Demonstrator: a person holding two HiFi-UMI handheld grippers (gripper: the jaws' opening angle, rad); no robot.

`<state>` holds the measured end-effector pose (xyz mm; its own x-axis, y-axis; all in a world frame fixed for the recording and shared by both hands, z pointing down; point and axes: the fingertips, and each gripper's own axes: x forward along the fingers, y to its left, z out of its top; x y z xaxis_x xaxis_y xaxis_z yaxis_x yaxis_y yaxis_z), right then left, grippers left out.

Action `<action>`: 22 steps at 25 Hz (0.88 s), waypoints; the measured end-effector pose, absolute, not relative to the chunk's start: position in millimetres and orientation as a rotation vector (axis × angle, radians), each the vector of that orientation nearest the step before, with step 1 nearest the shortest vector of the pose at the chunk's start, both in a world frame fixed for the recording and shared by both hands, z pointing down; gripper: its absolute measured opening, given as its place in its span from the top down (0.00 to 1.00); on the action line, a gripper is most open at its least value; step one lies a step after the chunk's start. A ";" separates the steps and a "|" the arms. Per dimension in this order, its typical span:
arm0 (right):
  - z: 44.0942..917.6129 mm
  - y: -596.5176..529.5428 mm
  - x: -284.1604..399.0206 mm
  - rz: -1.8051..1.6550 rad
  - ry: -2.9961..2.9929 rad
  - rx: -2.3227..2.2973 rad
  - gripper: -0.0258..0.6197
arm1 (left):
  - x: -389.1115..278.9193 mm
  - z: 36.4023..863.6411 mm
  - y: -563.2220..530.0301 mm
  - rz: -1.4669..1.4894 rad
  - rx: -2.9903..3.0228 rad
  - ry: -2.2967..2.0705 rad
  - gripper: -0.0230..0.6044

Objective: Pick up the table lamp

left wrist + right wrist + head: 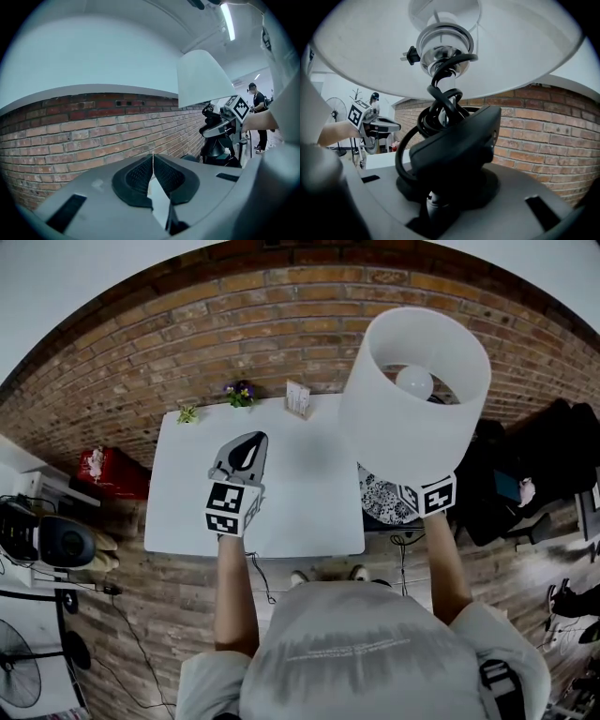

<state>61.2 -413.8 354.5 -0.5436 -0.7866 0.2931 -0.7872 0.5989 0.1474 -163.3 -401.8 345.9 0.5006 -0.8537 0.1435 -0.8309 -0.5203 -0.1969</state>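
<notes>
The table lamp has a wide white shade (pixel 412 399) with a bulb (pixel 414 381) inside. It hangs in the air past the right end of the white table (pixel 309 502). My right gripper (pixel 424 495) is under the shade, shut on the lamp. In the right gripper view the shade (pixel 511 47) fills the top. Below it are a chrome socket (pixel 443 44) and black cord (pixel 440 108) coiled round the stem, gripped in my right gripper (pixel 450 154). My left gripper (pixel 248 448) hovers over the table, shut and empty; its pads (pixel 140 176) meet.
At the table's back edge are a purple-flowered plant (pixel 242 390), a small green plant (pixel 188 413) and a card stand (pixel 298 397). A patterned round object (pixel 384 498) lies right of the table. A red box (pixel 112 472) and a brick wall (pixel 281 306) are nearby.
</notes>
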 end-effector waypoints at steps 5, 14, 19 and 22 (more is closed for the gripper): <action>334.5 -404.7 66.9 -0.035 -2.501 1.292 0.77 | -155.3 335.2 -402.2 -0.319 -2.633 1.449 0.94; 325.0 -397.2 75.8 -0.060 -2.497 1.314 0.77 | -138.0 327.6 -397.5 -0.326 -2.638 1.379 0.94; 329.8 -401.8 74.2 -0.054 -2.490 1.302 0.77 | -133.0 328.4 -399.8 -0.343 -2.640 1.360 0.94; 332.2 -404.6 72.7 -0.067 -2.479 1.292 0.77 | -133.3 328.4 -400.6 -0.347 -2.640 1.359 0.94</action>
<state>72.7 -404.6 332.2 -0.5263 -0.8033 0.2787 -0.7871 0.5843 0.1976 -133.3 -400.6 328.4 0.5622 -0.8160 0.1346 -0.7808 -0.5774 -0.2389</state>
